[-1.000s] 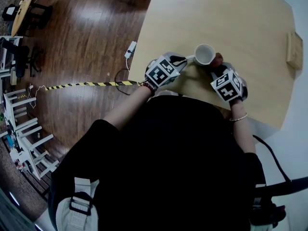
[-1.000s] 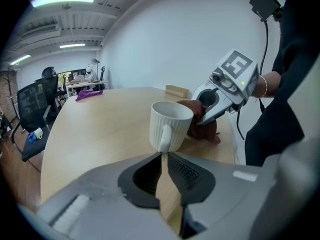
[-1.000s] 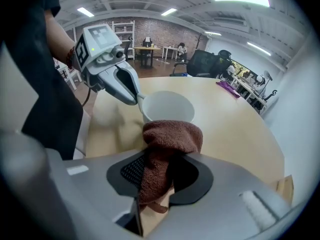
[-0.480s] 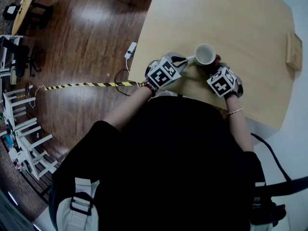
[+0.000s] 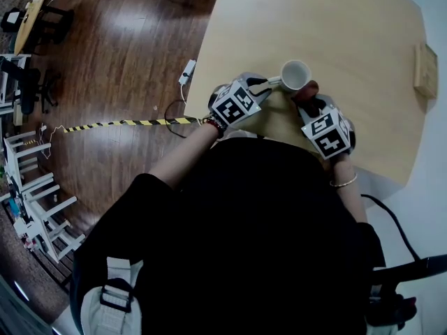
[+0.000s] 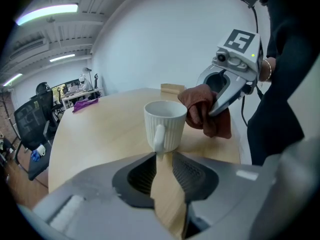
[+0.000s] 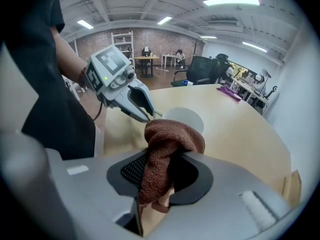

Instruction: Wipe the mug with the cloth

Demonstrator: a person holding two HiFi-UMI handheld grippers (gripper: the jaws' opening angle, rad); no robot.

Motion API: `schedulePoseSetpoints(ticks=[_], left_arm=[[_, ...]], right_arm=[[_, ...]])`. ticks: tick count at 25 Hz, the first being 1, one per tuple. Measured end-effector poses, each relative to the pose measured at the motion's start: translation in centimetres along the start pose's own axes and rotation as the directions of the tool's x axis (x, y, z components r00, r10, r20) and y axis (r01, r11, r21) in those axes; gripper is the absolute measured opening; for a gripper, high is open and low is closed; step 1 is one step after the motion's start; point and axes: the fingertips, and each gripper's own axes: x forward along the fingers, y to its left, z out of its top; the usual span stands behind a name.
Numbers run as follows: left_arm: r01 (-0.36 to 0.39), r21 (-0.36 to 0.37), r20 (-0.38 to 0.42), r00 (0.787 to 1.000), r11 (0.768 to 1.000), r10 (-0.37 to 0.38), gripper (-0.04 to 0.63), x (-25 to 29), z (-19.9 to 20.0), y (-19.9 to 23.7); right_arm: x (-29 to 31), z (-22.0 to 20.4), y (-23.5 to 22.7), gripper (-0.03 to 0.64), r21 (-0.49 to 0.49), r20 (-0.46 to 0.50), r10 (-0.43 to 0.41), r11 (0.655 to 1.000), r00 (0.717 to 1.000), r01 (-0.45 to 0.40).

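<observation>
A white ribbed mug (image 5: 295, 75) stands upright on the light wooden table (image 5: 349, 26) near its front edge. My left gripper (image 5: 269, 84) points at the mug's handle (image 6: 158, 136). Its jaws are opening, and the handle stands between the tips without the pads pressing it. In the left gripper view the mug (image 6: 166, 124) sits just past my left gripper (image 6: 162, 156). My right gripper (image 5: 311, 102) is shut on a bunched brown cloth (image 7: 167, 144), held close beside the mug (image 7: 184, 118) on its right. The cloth (image 6: 202, 109) hangs just off the mug's wall.
A small wooden block (image 5: 426, 72) lies at the table's far right edge. A purple item (image 6: 85, 103) lies at the far end of the table. Office chairs (image 6: 30, 129) stand beyond it. Yellow-black tape (image 5: 126, 123) and a cable run over the wooden floor on the left.
My right gripper with the cloth has shifted slightly back toward the person. The left gripper and the mug have stayed nearly in place.
</observation>
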Motion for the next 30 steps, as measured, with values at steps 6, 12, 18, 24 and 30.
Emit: schedulePoseSetpoints(ticks=[6, 12, 18, 24, 30], left_arm=[[0.024, 0.025, -0.012, 1.000, 0.999, -0.024, 0.107, 0.1, 0.3, -0.3], [0.053, 0.033, 0.001, 0.999, 0.998, -0.053, 0.104, 0.2, 0.5, -1.2], [0.060, 0.020, 0.019, 0.998, 0.998, -0.061, 0.101, 0.7, 0.9, -1.8], [0.101, 0.039, 0.011, 0.995, 0.994, -0.102, 0.101, 1.0, 1.1, -3.2], [0.108, 0.028, 0.016, 0.994, 0.994, -0.108, 0.101, 1.0, 1.1, -3.2]], right_arm=[[2.6, -0.2, 1.3, 0.104, -0.014, -0.041, 0.023, 1.000, 0.999, -0.024], [5.8, -1.8, 1.5, 0.104, -0.086, -0.116, 0.027, 0.996, 0.993, -0.037], [6.4, -2.6, 0.9, 0.104, -0.087, -0.139, 0.023, 0.996, 0.990, -0.036], [2.8, -0.5, 1.1, 0.104, -0.099, -0.063, -0.004, 0.995, 0.998, -0.003], [2.8, 1.2, 1.4, 0.104, -0.130, -0.040, 0.015, 0.991, 0.999, -0.020]])
